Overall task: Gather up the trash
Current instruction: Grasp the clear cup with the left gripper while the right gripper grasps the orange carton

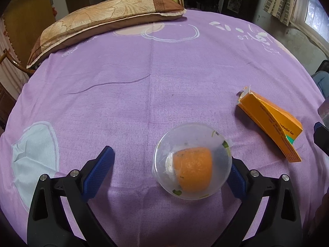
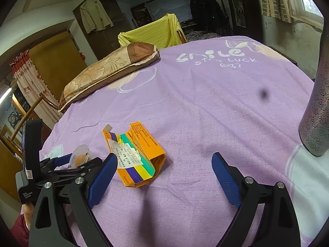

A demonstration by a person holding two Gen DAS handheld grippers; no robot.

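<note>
Lilac cotton, the bedsheet [image 1: 144, 86] is soft and faintly creased, so anything pressed sideways on it could skid or drag the cloth. The crushed orange carton [image 2: 139, 154], thin card with a torn flap and a pasted label, lies just ahead of the right gripper [image 2: 164, 164], whose jaws stand wide with nothing between them; a careless pinch could fold the carton flat and let it slip out. The clear plastic cup [image 1: 192, 160], round, thin-walled, smeared, with an orange lump inside, sits between the jaws of the left gripper [image 1: 172, 164], close against the right-hand pad, far from the other. Unheld, it could tip or buckle under an uneven squeeze
</note>
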